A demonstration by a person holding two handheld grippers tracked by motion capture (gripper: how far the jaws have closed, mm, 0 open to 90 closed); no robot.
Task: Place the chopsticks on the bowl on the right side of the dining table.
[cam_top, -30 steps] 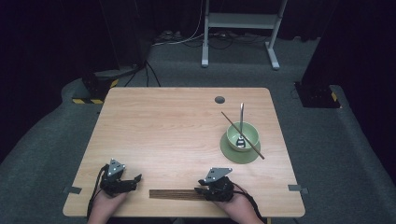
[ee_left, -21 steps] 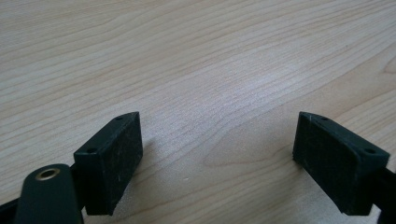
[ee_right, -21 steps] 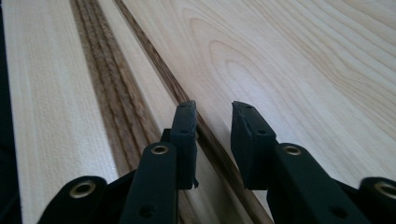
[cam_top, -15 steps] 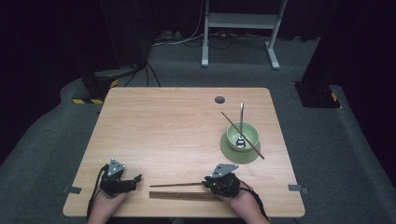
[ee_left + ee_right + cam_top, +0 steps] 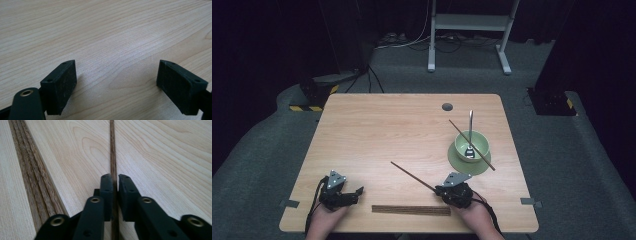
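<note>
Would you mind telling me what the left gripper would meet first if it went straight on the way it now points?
Probably nothing soon: ahead of the open left gripper lies bare table, as far as its view shows.

The table (image 5: 377, 135) was pale wood with a smooth, matt grain. The chopstick (image 5: 113, 150) and the bundle of sticks (image 5: 32, 172) looked like darker, streaky wood. The jaws' pads (image 5: 62, 85) were matt black, faintly scuffed plastic or rubber, with brass-coloured rivets.

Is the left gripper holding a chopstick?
No, the left gripper has its jaws wide open over bare table, with nothing between them.
</note>
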